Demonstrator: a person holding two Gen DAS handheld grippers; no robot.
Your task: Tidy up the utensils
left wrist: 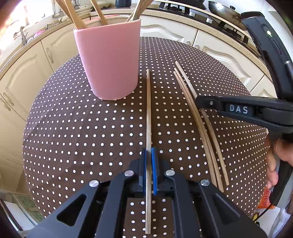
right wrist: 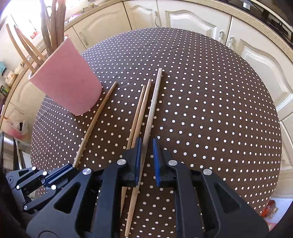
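Observation:
A pink cup holding several wooden utensils stands on the dotted table; it also shows at the left of the right wrist view. My left gripper is shut on a single chopstick that lies on the cloth pointing toward the cup; the same chopstick shows in the right wrist view. Three more chopsticks lie side by side to the right. My right gripper is open, its jaws straddling the rightmost chopstick, with the other two just left of its left pad.
The round table has a brown cloth with white dots. Cream kitchen cabinets and a countertop curve around behind it. A stove with a wok sits at the far right. The right gripper's body reaches over the table's right side.

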